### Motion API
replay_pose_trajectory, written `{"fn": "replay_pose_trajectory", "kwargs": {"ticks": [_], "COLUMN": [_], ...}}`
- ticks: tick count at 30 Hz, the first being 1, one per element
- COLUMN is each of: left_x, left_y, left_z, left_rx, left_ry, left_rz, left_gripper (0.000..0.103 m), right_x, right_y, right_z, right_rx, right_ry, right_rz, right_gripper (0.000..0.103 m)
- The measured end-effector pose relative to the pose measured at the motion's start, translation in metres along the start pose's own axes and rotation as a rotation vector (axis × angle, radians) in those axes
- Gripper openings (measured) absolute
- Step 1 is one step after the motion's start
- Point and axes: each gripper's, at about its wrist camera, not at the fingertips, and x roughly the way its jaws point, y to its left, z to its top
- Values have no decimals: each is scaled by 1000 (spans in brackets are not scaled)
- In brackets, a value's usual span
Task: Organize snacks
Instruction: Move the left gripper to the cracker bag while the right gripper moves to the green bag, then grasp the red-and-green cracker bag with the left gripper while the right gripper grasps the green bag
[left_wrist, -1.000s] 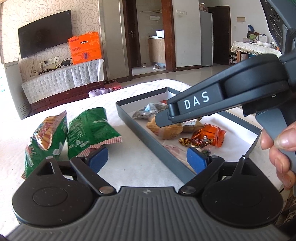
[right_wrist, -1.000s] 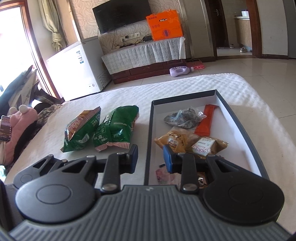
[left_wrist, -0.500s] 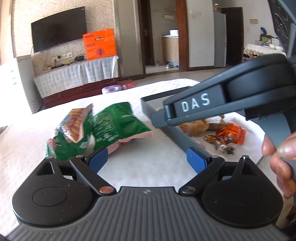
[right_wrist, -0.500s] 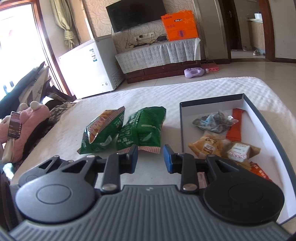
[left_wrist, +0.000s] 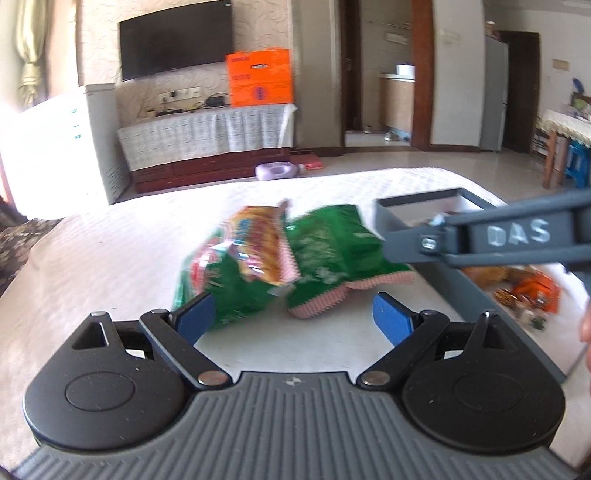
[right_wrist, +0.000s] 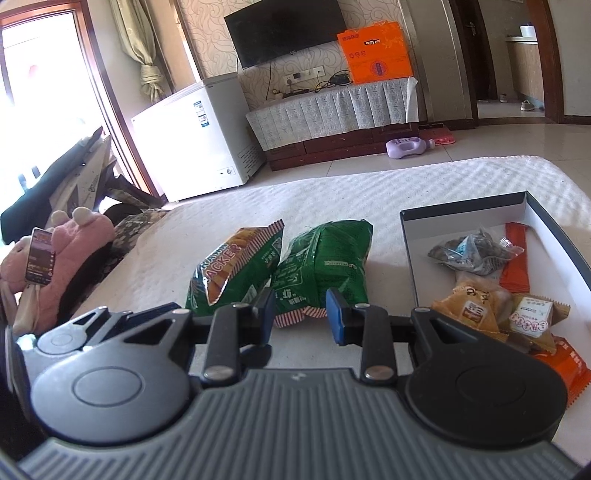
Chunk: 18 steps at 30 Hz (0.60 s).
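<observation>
White bedding (right_wrist: 221, 236) covers the bed that carries everything. Nearest, the left gripper (left_wrist: 295, 317) hangs spread wide and empty before two snack bags; the right gripper (right_wrist: 300, 314) is parted narrowly, gripping nothing — its fingertips just short of the green bag (right_wrist: 325, 258). Beside that lies the cracker bag (right_wrist: 236, 266). Further right, the box (right_wrist: 461, 208) holds small wrapped snacks (right_wrist: 476, 251).

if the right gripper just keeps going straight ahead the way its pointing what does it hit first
Most likely the plain green snack bag: its crimped near end sits right between and just beyond the right gripper, whose jaws stand open. The cracker bag lies slightly left of that line. Depth is hard to judge.
</observation>
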Motion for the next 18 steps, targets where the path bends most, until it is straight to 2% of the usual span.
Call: {"fn": "replay_pose_trajectory", "kwargs": {"ticks": [2,6,12,15,18], "left_x": [3,8,19,23,29], "left_y": [11,25,41,44,47], "left_z": [2,6,7,7,7], "left_rx": [-19,-44,-26,-16,13], "left_ry": [-2,-2,-3,-1,-16], "left_rz": [17,32,35,19,25], "left_gripper": [95,95,95,95,95], "right_x": [2,7,17,23,28], "right_y": [2,4,4,3,1], "right_z": [0,4,7,8,9], "right_rx": [-4,3,9,17,19], "right_ry": [-18,-38,-35,-37,-34], "right_rz": [-5,-9,-22,-39,-60], "right_gripper": [47,47,47,60,62]}}
